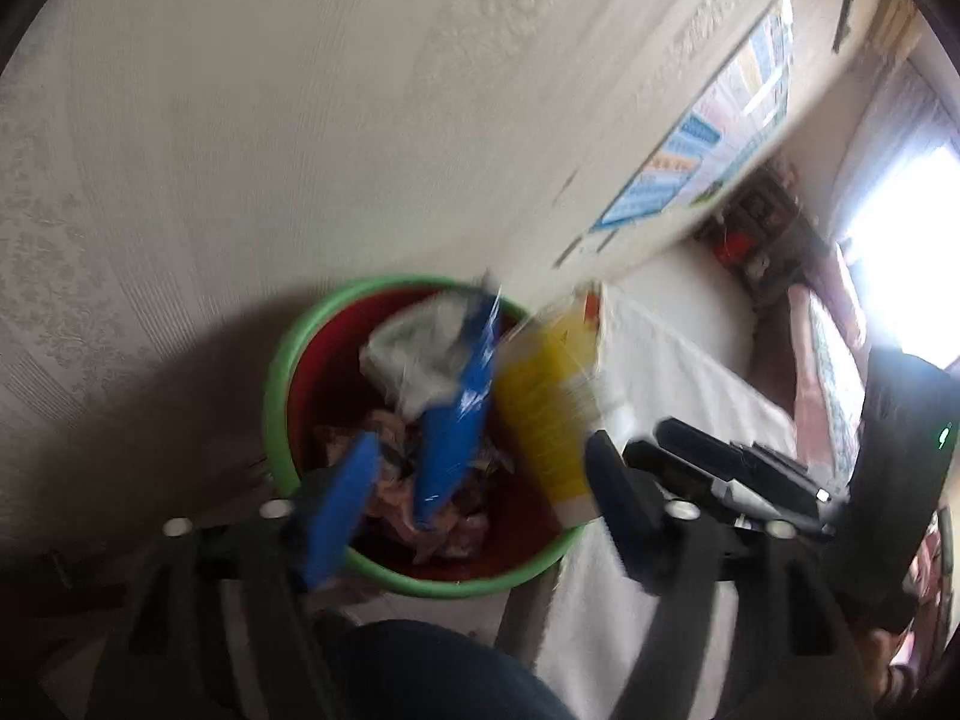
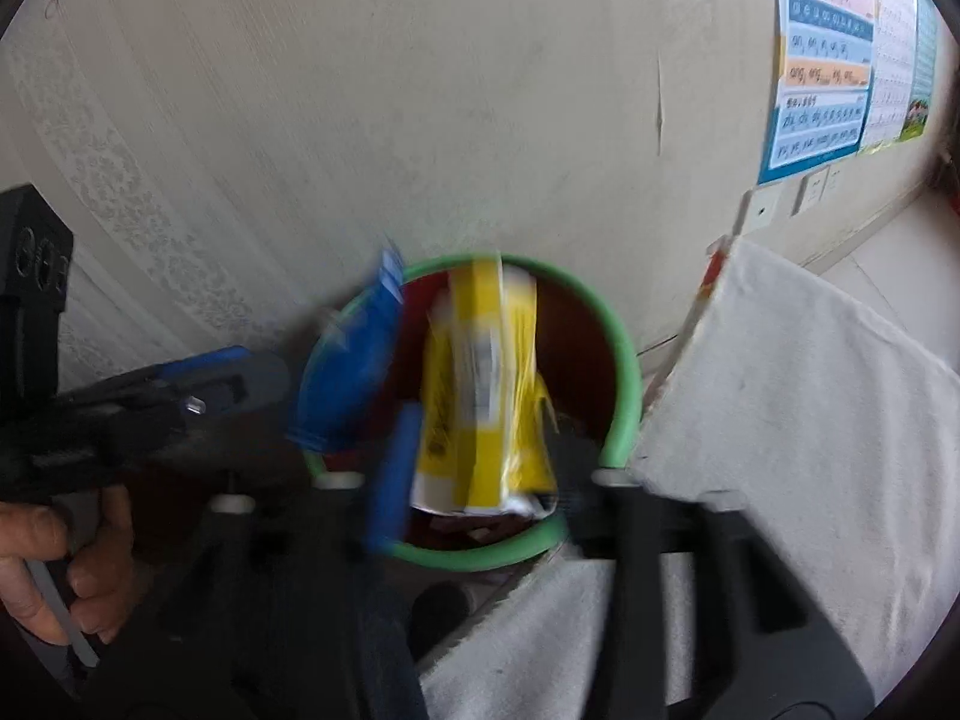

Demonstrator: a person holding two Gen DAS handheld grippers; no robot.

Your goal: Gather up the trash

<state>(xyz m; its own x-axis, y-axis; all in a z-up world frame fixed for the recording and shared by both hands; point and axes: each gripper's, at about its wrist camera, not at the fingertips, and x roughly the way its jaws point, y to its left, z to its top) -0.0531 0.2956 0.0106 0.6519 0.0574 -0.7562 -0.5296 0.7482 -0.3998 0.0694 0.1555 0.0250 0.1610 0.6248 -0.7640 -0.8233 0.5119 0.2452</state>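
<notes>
A red bin with a green rim stands on the floor by the wall, with crumpled trash inside. A blue wrapper and a yellow packet are blurred in the air over the bin's mouth, free of any finger. My left gripper is open just above the bin, jaws wide apart. My right gripper is open above the bin too. It also shows in the left wrist view, to the right of the left one.
A table under a white cloth stands right beside the bin. A patterned wall is behind it, with posters and sockets. My leg is below the bin.
</notes>
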